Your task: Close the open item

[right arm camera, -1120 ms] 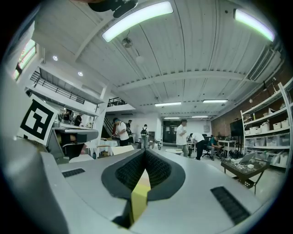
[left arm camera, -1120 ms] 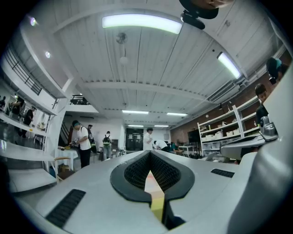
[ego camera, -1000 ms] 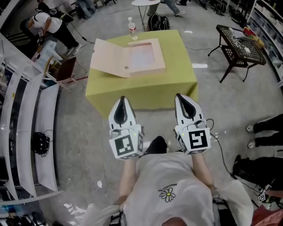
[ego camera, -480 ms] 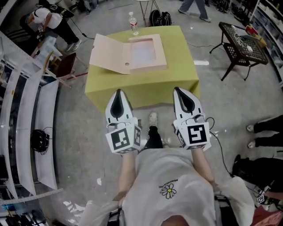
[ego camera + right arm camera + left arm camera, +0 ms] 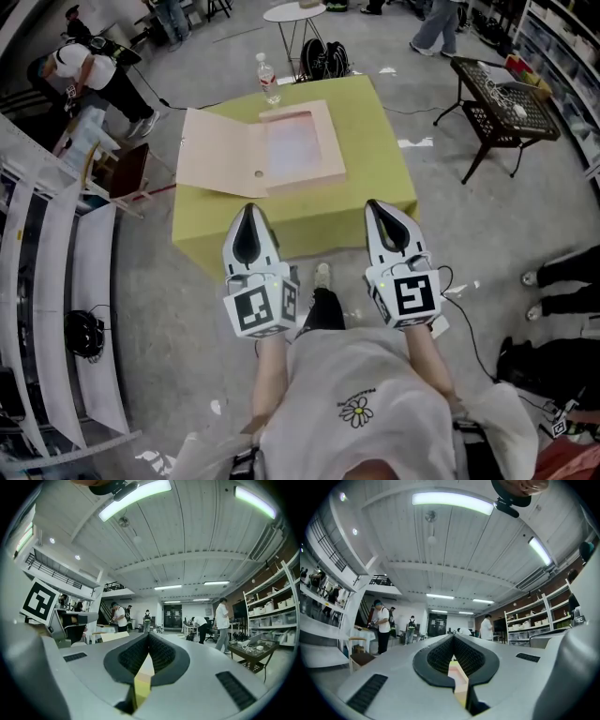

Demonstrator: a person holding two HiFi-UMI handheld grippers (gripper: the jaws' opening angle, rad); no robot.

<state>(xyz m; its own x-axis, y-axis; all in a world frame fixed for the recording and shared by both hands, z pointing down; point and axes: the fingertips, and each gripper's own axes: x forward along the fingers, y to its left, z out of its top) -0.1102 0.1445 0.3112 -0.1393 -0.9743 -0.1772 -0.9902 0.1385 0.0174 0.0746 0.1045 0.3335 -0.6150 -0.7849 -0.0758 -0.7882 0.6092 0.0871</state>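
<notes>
A pale pink box file point(image 5: 302, 145) lies open on the yellow-green table point(image 5: 380, 178), its lid point(image 5: 220, 165) spread flat to the left. Both grippers hover side by side short of the table's near edge, pointing at it. My left gripper point(image 5: 249, 212) is shut and empty, below the lid's near corner. My right gripper point(image 5: 382, 206) is shut and empty, near the table's front right part. Through the slit of the left gripper point(image 5: 453, 639) I see a strip of the pink file point(image 5: 457, 673). In the right gripper view, the right gripper point(image 5: 149, 637) shows a strip of the table point(image 5: 142, 682).
A water bottle point(image 5: 269, 79) stands at the table's far edge behind the file. A black wire side table point(image 5: 497, 94) is at the right, a chair point(image 5: 124, 161) and white curved shelves point(image 5: 56, 281) at the left. People stand further back.
The person has stepped closer to the table, so both grippers now reach its near edge. The jaws stay shut and the file has not moved.
</notes>
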